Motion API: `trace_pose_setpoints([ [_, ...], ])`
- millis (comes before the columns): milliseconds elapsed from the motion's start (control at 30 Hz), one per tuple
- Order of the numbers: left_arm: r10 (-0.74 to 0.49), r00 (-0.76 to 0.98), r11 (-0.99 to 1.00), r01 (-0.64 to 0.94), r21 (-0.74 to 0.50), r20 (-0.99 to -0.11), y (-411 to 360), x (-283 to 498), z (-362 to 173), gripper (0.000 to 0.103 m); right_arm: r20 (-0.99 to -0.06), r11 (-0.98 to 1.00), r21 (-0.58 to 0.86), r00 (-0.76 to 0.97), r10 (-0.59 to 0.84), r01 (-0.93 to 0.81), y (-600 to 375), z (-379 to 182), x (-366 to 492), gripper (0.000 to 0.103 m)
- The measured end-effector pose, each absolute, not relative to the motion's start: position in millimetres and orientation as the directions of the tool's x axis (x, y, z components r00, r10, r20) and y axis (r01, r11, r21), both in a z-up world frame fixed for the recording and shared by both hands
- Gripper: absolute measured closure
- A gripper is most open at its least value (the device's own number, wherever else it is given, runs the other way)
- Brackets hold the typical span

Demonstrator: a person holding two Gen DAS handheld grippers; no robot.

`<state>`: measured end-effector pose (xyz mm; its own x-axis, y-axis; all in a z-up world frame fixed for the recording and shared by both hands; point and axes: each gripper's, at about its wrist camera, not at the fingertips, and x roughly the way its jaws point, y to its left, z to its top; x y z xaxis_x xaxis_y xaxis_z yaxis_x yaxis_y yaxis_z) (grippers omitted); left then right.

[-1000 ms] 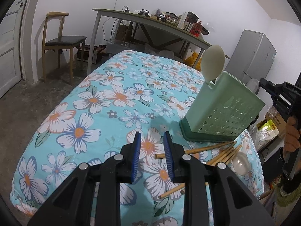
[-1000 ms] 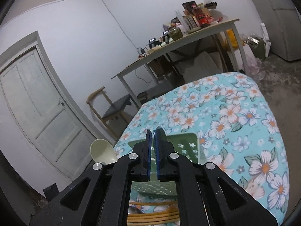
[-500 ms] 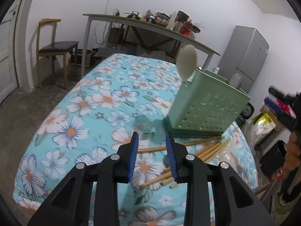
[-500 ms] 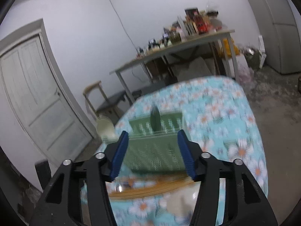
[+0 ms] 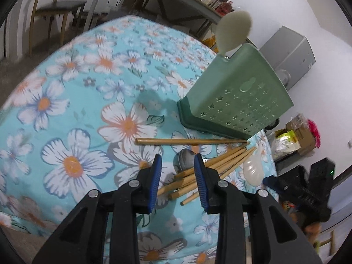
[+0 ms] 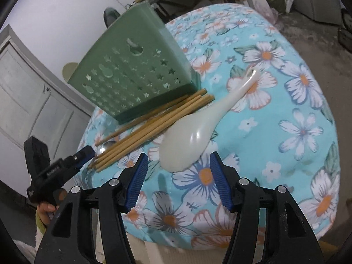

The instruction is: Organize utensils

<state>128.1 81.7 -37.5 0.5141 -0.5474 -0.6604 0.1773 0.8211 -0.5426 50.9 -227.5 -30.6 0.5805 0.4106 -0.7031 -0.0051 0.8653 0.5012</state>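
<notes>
Right wrist view: your right gripper (image 6: pixel 177 177) open, empty, one white spoon (image 6: pixel 198 129) on tablecloth (image 6: pixel 297 110) ahead; seven chopsticks (image 6: pixel 154 123) beside one green holder (image 6: pixel 132 74). Your left gripper (image 5: pixel 177 181) open over chopsticks.

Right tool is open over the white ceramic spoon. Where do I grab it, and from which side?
Probably grip the white spoon at its narrow handle neck, coming from above with the right tool straddling the handle. The bowl looks wide and rounded, and the chopsticks crowd its left side.

Chair (image 5: pixel 55 11), fridge (image 5: pixel 290 52), door (image 6: pixel 28 92)
</notes>
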Motion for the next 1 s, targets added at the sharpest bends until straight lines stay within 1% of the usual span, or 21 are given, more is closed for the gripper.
trace_pose_setpoints([
  [67,-0.572,0.489,0.798,0.147,-0.584,-0.659,84.4,134.5,-43.1,0.074,-0.702,0.865,0.502,0.577,0.418,-0.016,-224.7,-31.8,54.3,0.047],
  [267,-0.553,0.464,0.818,0.143,-0.557,-0.692,81.2,150.2,-50.5,0.076,-0.683,0.848,0.529,0.577,0.448,-0.032,-225.1,-35.7,55.8,0.046],
  [433,-0.583,0.421,0.801,0.15,-0.58,-0.695,79.1,155.7,-51.4,0.085,-0.664,0.832,0.553,0.581,0.47,-0.041,-229.7,-38.4,53.9,0.046],
  [500,-0.618,0.388,0.774,0.149,-0.615,-0.684,76.7,154.0,-53.6,0.087,-0.658,0.825,0.563,0.581,0.479,-0.043,-231.7,-39.4,53.4,0.046],
  [700,-0.604,0.387,0.781,0.113,-0.614,-0.697,73.2,157.7,-58.6,0.089,-0.644,0.816,0.576,0.585,0.493,-0.054,-235.7,-41.2,51.5,0.046],
  [900,-0.551,0.401,0.822,0.109,-0.559,-0.732,62.2,160.0,-56.7,0.092,-0.629,0.801,0.597,0.589,0.508,-0.053,-240.4,-42.6,49.0,0.047],
  [1000,-0.49,0.426,0.866,0.139,-0.481,-0.76,52.2,155.1,-51.9,0.092,-0.629,0.802,0.595,0.59,0.506,-0.054,-240.7,-42.5,48.6,0.047],
])
